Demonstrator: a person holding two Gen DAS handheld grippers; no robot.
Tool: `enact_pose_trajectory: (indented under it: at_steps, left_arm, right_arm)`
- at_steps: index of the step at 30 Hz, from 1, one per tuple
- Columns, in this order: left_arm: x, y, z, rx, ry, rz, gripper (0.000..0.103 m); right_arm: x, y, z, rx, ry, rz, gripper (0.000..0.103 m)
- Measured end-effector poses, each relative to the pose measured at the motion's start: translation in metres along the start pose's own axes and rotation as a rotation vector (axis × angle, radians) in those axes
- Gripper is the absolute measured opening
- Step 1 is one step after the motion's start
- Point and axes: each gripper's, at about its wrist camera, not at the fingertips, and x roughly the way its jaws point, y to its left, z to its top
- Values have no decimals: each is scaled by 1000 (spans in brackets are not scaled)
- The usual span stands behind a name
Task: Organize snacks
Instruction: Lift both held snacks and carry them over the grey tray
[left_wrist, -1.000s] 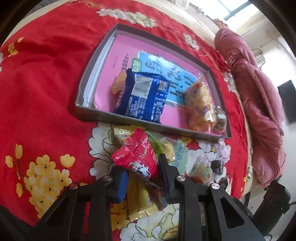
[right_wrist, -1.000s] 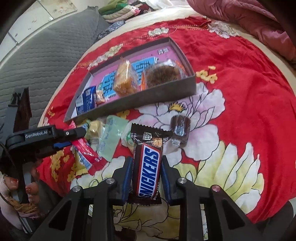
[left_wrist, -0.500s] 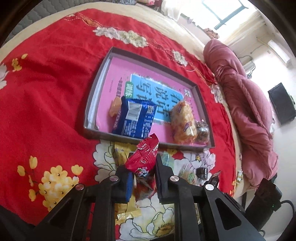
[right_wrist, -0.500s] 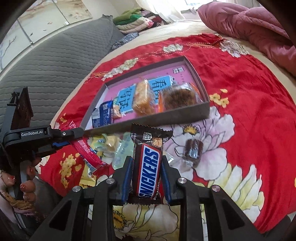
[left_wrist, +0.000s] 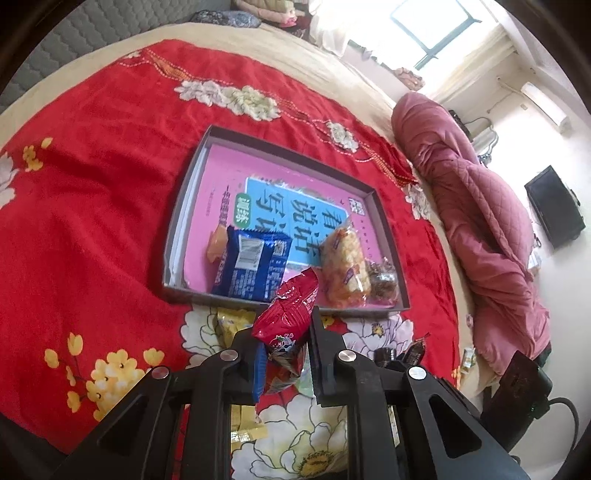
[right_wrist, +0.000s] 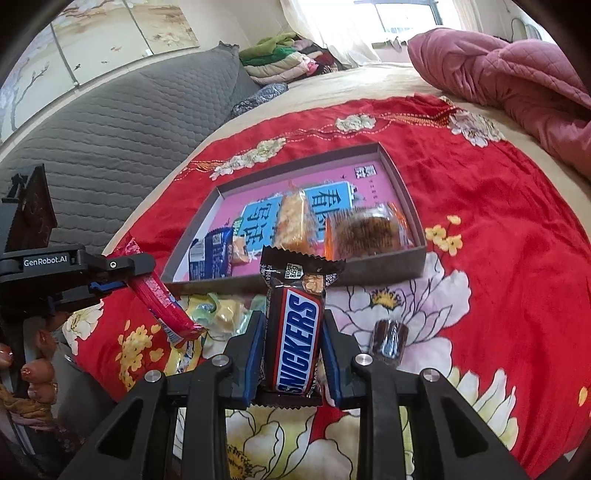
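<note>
A: Location?

B: Home bedroom. Work surface is a bed (right_wrist: 373, 79) with a red floral blanket (right_wrist: 498, 229) spread over it.

A: Evidence?

B: Grey quilted headboard (right_wrist: 110, 125) on the far left. Bunched pink quilted duvet (right_wrist: 509, 77) far right. Folded clothes (right_wrist: 280, 61) stacked at the far end, under a curtained window (right_wrist: 402, 18).

A: More?

B: Left wrist view: wall AC unit (left_wrist: 546, 103) and a dark TV (left_wrist: 556, 206) on the right. Painted wall panels (right_wrist: 122, 33) with branches above the headboard.

A: Not a lab?

B: No, domestic.
</note>
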Motion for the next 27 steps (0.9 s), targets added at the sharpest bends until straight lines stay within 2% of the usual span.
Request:
enact_pose_trajectory:
  at_steps: [12,27]
  left_arm:
    - [-7,-18,13,30,-41,-22,19]
    - [4,-41,40,43,-104,-28,19]
  right_arm:
    - [0,-5,13,15,-47,7,30]
    - [5,-21,39,43,-122,-15,30]
